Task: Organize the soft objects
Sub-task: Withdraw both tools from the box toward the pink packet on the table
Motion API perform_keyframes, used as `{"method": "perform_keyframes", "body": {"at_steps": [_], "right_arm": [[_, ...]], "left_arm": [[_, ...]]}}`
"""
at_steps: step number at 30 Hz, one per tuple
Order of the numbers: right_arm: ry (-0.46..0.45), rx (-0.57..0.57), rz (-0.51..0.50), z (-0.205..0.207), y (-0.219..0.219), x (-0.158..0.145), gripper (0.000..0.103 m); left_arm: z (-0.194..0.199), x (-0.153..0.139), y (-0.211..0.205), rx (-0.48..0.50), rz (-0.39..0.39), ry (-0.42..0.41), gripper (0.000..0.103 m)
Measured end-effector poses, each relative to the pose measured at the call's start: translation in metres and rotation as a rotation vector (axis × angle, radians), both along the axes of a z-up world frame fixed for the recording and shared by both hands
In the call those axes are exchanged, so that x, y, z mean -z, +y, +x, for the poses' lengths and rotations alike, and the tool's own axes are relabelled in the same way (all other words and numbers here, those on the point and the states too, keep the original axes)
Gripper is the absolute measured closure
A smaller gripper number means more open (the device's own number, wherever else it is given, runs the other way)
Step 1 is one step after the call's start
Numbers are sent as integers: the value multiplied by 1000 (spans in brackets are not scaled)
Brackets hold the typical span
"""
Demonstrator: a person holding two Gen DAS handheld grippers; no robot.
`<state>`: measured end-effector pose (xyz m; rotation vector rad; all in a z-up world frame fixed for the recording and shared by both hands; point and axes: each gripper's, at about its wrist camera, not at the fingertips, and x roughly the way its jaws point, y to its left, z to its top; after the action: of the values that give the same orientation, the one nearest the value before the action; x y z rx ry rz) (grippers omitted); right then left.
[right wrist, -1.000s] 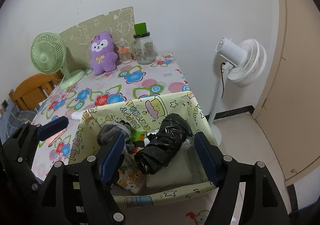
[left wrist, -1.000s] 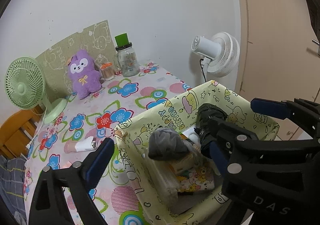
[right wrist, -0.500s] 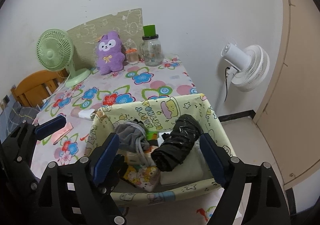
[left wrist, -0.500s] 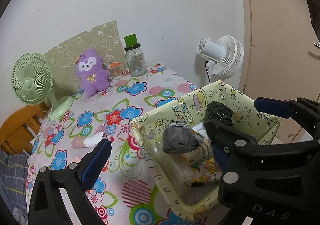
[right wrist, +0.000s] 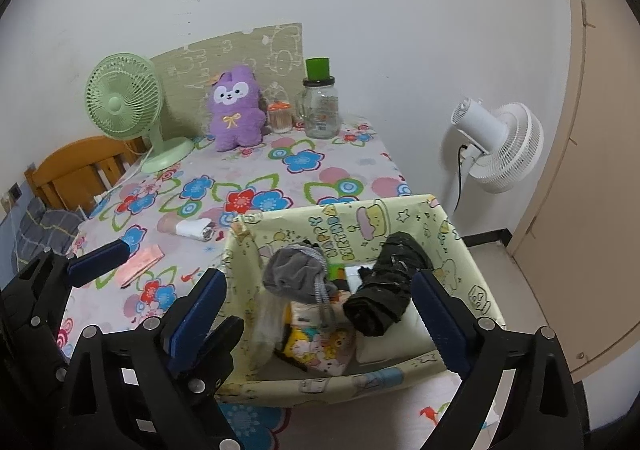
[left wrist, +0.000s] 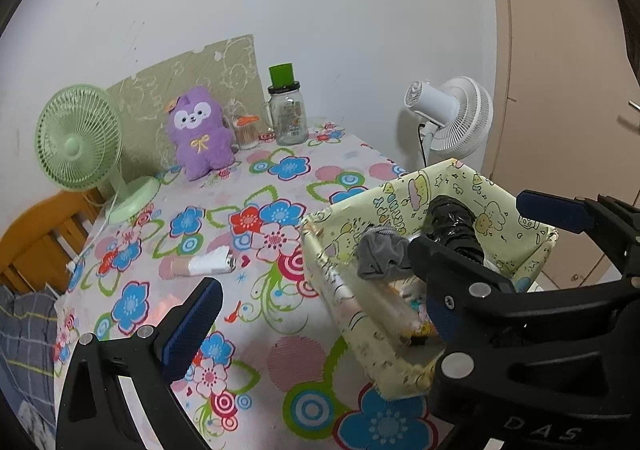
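Note:
A purple plush toy [left wrist: 200, 138] stands upright at the table's far edge; it also shows in the right wrist view [right wrist: 236, 110]. A yellow patterned box [right wrist: 472, 282] at the near right corner holds a grey cloth bundle [right wrist: 296, 270], a black bag roll [right wrist: 384, 290] and other packs. The box also shows in the left wrist view [left wrist: 404, 194]. My left gripper [left wrist: 316, 314] is open, its right finger by the box's near side. My right gripper [right wrist: 320, 318] is open, its fingers straddling the box's near part.
A green desk fan [left wrist: 80, 142] stands far left, a glass jar with a green lid [left wrist: 286, 110] and a small toothpick jar [left wrist: 246, 130] at the back. A white wrapped item [left wrist: 208, 264] lies mid-table. A white floor fan [right wrist: 496, 146] stands right, a wooden chair [right wrist: 76, 174] left.
Both views have pulled back and shifted left, so more of the flowered table shows. The box now appears further right in the left wrist view. Both grippers stay open.

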<state>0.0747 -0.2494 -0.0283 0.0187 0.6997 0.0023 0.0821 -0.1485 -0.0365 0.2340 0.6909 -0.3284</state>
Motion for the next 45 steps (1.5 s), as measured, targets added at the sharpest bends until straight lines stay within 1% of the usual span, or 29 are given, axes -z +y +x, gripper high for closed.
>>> {"method": "perform_keyframes", "body": {"at_steps": [3, 6, 11, 21, 35, 40, 45], "right_arm": [[-4, -10, 1, -2, 7, -2, 7], [-4, -13, -4, -3, 15, -3, 6], [-5, -23, -4, -7, 27, -5, 6], [-38, -45, -13, -16, 48, -15, 5], [-76, -74, -42, -27, 77, -25, 3], [-97, -84, -44, -28, 89, -29, 0], [-99, -101, -31, -24, 100, -31, 0]], "left_arm": [[-1, -1, 10, -12, -22, 17, 0], [-3, -2, 18, -26, -30, 15, 0], [-6, -4, 31, -46, -29, 12, 0], [-17, -14, 56, -69, -45, -12, 0], [-27, -22, 84, -102, -68, -18, 0], [-29, -24, 94, -112, -73, -23, 0], [-29, -28, 107, -133, -78, -25, 0]]}}
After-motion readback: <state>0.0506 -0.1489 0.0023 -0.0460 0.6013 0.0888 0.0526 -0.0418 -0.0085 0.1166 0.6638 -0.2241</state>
